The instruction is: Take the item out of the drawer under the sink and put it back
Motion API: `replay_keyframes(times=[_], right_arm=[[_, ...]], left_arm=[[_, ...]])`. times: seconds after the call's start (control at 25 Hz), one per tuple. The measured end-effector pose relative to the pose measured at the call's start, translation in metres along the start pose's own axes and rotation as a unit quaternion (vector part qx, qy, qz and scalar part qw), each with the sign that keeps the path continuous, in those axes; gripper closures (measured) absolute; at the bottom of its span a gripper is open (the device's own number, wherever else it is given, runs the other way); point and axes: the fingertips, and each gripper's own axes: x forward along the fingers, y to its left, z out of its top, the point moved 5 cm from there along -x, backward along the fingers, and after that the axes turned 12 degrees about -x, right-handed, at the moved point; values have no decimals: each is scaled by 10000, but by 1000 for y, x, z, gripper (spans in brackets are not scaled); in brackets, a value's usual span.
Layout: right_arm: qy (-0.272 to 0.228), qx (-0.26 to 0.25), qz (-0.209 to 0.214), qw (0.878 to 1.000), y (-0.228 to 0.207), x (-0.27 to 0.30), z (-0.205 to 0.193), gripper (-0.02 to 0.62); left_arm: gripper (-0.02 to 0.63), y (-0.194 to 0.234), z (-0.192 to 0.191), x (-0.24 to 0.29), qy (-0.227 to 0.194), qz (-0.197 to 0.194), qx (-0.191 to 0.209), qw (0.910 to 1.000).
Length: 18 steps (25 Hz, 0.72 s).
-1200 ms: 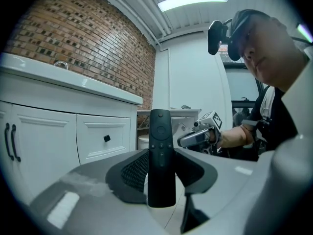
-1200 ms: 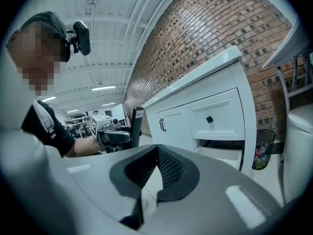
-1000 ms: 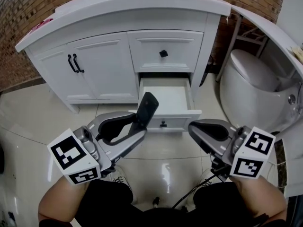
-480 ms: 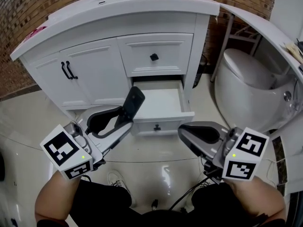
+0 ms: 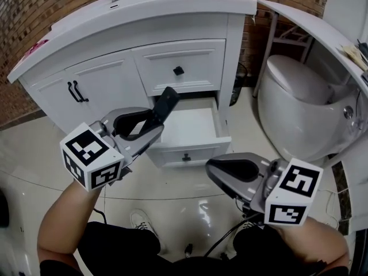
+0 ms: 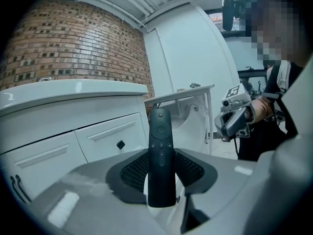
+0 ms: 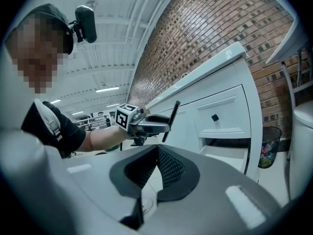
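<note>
L tool [image 5: 156, 122] clamped on remote [image 5: 167, 101], upright btwn jaws, near open drawer [image 5: 190, 149]; R tool [image 5: 214, 167] closed, empty.

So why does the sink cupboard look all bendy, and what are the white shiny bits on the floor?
Head view: the wide lens bows the cupboard, and white glare sits on the glossy floor. Left gripper view: the remote is sharp, the jaws near the lens are soft, the corners black. Right gripper view: the brick wall curves too.
</note>
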Motion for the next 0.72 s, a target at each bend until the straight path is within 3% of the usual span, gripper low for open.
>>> replay_keyframes(times=[0.4,0.72], right_arm=[[322,-85,530,9980,11,10,-12,588],[417,-85,749,9963,13,12,-14,588]], left_arm=[[440,29,-13,75,783,113,408,9960],[439,46,-40,126,1539,163,511,9866]])
